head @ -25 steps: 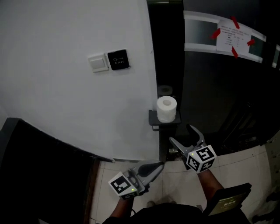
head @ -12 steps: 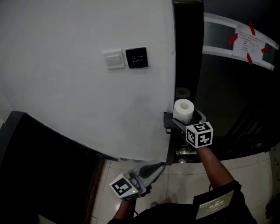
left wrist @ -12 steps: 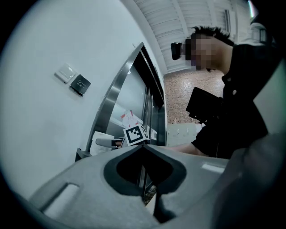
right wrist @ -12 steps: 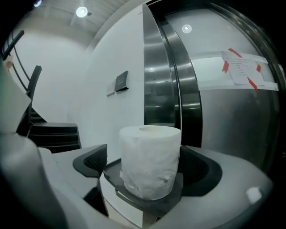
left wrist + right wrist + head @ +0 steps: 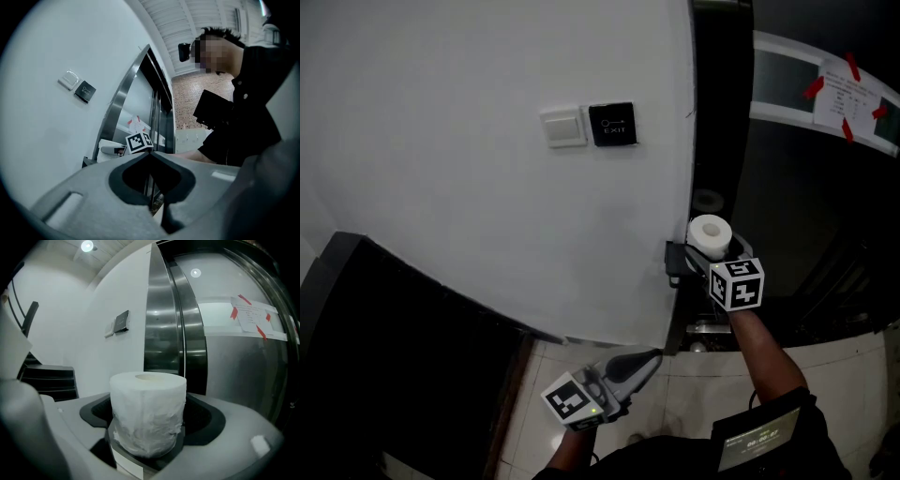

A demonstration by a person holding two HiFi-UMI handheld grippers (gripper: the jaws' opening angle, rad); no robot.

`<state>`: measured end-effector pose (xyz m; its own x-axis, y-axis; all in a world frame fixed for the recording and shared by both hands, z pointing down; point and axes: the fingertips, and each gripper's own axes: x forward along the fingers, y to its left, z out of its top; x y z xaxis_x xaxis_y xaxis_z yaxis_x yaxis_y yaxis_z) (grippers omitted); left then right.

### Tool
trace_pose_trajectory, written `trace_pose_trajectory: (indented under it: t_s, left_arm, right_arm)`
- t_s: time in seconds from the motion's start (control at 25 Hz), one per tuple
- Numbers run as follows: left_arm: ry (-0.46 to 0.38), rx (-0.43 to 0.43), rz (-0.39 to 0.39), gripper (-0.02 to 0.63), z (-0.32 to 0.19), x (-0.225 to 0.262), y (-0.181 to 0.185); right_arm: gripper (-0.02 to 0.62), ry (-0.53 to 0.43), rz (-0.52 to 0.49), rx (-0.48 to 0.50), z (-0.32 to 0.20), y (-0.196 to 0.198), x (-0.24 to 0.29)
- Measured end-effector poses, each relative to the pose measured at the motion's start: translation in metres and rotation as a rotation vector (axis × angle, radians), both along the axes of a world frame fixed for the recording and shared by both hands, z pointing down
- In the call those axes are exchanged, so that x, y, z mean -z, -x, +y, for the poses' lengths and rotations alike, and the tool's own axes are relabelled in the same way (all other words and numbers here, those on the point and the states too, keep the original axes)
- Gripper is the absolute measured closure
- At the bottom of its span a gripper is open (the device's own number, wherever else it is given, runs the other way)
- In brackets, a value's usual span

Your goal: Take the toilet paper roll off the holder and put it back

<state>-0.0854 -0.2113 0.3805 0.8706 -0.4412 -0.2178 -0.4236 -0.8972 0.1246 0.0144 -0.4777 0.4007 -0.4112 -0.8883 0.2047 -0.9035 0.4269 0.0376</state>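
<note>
A: What's the room like on your feed?
B: I see a plain white wall. It has a light switch with a black exit plate just beside it. A dark panel runs along its base.
A: Right of it?
B: Dark metal door frame, then a dark glass door with a paper notice stuck on with red tape. Pale tiled floor below.
A: Light?
B: Dim. I get one round ceiling lamp lit, a slatted white ceiling, and a brick wall far off.
</note>
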Motion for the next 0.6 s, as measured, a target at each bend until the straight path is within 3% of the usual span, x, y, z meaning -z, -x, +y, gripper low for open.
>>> trace_pose_trajectory:
  t_s: [0.28,0.48,0.6]
  left_arm:
    - [-0.023,-0.035,0.000,0.604,0.007,0.011,-0.011]
    - [-0.050,-0.092,0.004,0.604,0.014,0.021,-0.032]
    - [-0.066,-0.129,-0.015,0.604,0.018,0.024,-0.047]
  right_arm:
    - [0.162,-0.107,-0.259,0.091,0.040,-0.014,0.039]
    - [0.160,-0.112,-0.588,0.227,0.113,-0.036,0.073]
    - [0.160,-0.146,-0.713,0.286,0.160,-0.059,0.084]
